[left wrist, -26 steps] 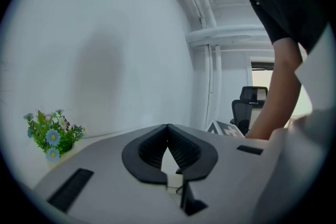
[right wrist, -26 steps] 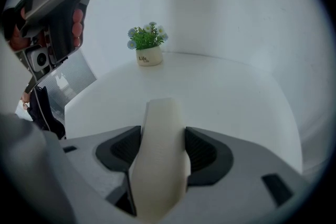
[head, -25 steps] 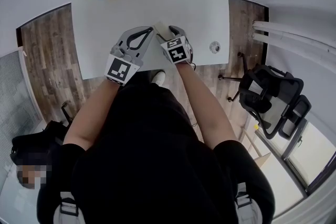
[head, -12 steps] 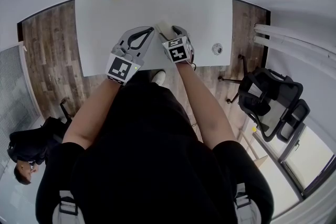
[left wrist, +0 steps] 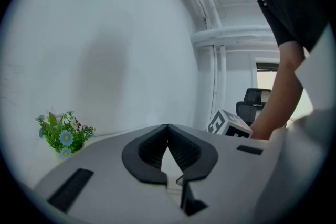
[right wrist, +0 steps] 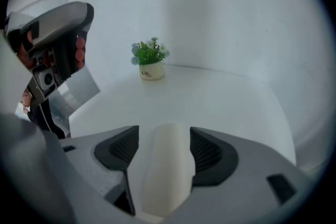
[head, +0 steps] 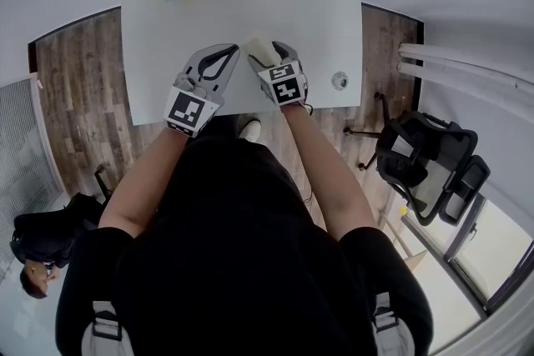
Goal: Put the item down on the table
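The table [head: 250,4] has a smooth, matt white top, the floor [head: 75,87] around it is grained brown wood planking, the item [right wrist: 165,165] at its near edge looks matt, cream and smooth, and the left gripper [left wrist: 168,126] there is matt grey plastic with ribbed black pads [left wrist: 185,148].

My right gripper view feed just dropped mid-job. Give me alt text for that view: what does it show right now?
The right gripper has its jaws opening around a pale cream, oblong item that sits between them, with a gap showing beside the left pad. Beyond them stretches the white table, with a small potted plant near its far edge against a white wall.
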### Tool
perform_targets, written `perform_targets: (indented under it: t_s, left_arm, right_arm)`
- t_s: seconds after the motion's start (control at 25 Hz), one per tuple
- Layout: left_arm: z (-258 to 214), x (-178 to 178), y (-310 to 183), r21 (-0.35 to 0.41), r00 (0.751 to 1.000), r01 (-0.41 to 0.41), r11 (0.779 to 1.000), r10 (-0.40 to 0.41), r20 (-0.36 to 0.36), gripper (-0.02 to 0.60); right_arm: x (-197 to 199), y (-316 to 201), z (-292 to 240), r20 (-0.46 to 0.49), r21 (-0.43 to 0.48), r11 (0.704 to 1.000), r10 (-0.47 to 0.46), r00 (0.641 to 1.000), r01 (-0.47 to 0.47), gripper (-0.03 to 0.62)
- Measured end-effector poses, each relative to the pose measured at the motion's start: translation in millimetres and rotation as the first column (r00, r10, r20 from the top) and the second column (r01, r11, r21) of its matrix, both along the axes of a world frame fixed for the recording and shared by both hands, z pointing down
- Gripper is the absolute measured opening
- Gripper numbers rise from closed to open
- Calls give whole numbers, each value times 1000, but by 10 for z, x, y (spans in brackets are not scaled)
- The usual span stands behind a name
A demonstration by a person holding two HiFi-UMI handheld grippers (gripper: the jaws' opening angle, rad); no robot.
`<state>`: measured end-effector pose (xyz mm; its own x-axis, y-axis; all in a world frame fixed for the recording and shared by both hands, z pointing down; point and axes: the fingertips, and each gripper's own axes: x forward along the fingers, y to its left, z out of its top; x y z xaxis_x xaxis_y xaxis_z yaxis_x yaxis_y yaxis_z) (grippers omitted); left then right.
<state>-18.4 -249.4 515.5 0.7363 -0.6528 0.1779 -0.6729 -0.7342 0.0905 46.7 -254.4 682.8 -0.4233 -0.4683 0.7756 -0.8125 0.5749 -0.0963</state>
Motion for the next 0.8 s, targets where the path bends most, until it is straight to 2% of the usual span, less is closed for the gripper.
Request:
perform_targets:
  t_s: [0.16, 0.32, 0.52, 0.8]
  left_arm:
    - [-175, -18, 11, 10, 1000, 8, 1000, -8, -1, -6]
    - [-363, -4, 36, 4, 1000, 6, 1000, -6, -8, -6]
    - [-706, 70, 120, 42, 1000, -18, 999, 18, -13, -6]
    - [-1242, 218, 328, 99, 997, -51, 994, 55, -46, -6]
  right_arm:
    - [26, -45, -467, 78, 83, 996, 22, 997, -28, 291]
    - [102, -64, -1055, 197, 204, 976, 29, 980, -70, 290]
    - [149, -9, -1936, 340, 376, 922, -45, 939, -92, 279]
    - [159, 339, -2931, 415, 541, 837, -181, 892, -83, 240]
